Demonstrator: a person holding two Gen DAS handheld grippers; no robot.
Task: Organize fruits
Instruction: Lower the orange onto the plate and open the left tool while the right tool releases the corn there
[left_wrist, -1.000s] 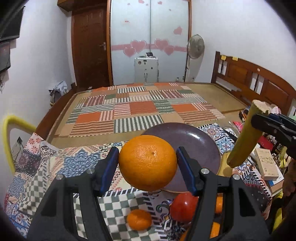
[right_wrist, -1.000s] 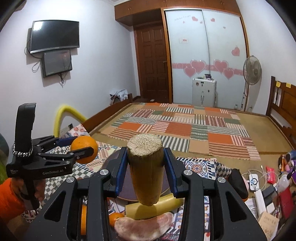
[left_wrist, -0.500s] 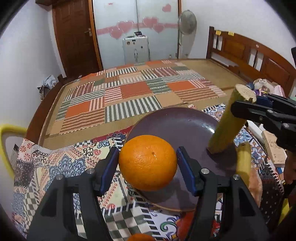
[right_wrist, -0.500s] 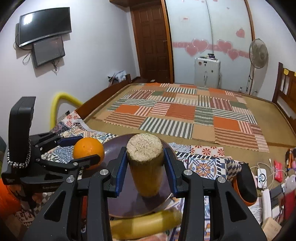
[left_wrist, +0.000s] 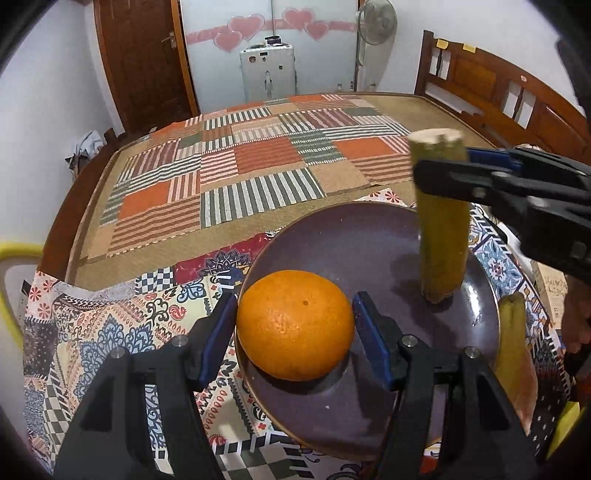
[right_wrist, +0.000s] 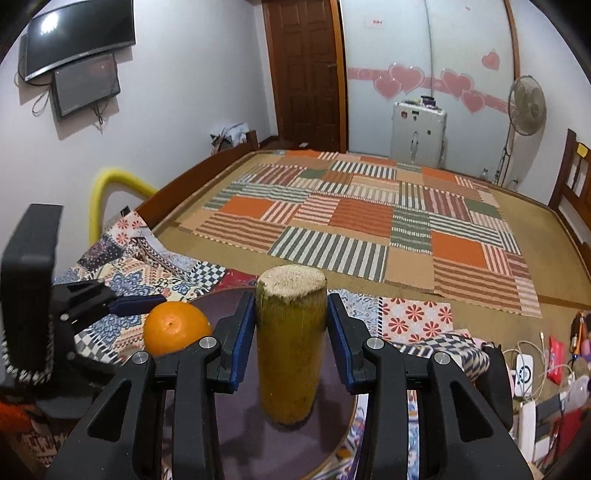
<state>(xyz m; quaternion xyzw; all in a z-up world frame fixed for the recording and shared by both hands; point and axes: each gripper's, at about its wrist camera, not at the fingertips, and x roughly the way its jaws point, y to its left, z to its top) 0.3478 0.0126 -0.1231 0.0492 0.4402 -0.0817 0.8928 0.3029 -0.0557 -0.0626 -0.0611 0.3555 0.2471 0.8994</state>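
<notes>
Both grippers are over the dark purple plate (left_wrist: 369, 236) that sits on a patchwork tablecloth (left_wrist: 110, 332). Seen from its own camera, the left gripper (left_wrist: 294, 325) pinches an orange (left_wrist: 294, 325) between its blue pads, one pad pressed to each side, and the orange is low over the plate's near left part; whether it touches the surface I cannot tell, though a shadow lies right under it. On the other side the right gripper (right_wrist: 291, 332) is clamped on a short yellow-green piece of stalk (right_wrist: 291, 347), cut flat and pale at the top, which stands upright with its lower end down at the plate's right part. In the left camera's view that stalk (left_wrist: 441, 229) rises well to the right of the orange, the two apart. Just outside the plate's right rim lies a banana (left_wrist: 515, 339). Beyond the table edge spreads a striped patchwork mat (left_wrist: 251, 166), and farther off are a brown door (right_wrist: 306, 74) and a standing fan (right_wrist: 526, 107).
</notes>
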